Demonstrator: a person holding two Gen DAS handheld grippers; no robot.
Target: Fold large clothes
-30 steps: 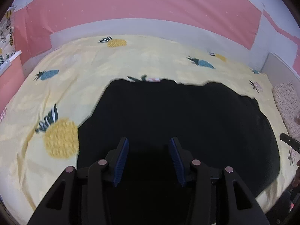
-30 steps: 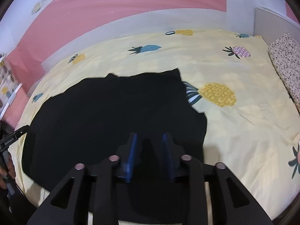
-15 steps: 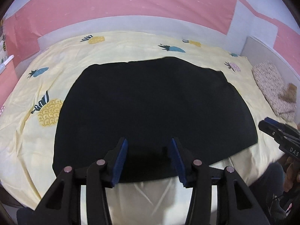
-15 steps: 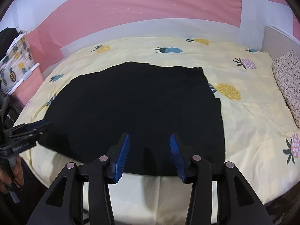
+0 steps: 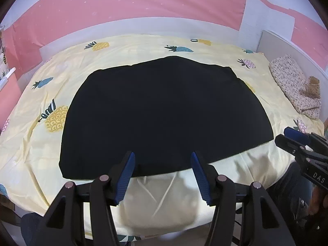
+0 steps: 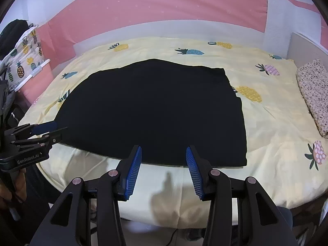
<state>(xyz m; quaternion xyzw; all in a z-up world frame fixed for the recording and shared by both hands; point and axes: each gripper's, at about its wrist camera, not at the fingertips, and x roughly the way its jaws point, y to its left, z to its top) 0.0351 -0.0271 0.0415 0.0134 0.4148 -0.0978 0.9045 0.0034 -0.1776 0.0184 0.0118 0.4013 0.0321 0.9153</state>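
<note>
Left gripper (image 5: 162,160) and right gripper (image 6: 163,153): both spread, holding nothing, above the 6 o'clock bed edge. Black garment (image 5: 164,112) lies flat, centred on the pineapple-print sheet (image 5: 143,47).

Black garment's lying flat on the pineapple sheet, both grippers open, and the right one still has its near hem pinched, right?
Not pinched. The right gripper is open and empty in the right wrist view, clear of the black garment. The left gripper is open too.
</note>
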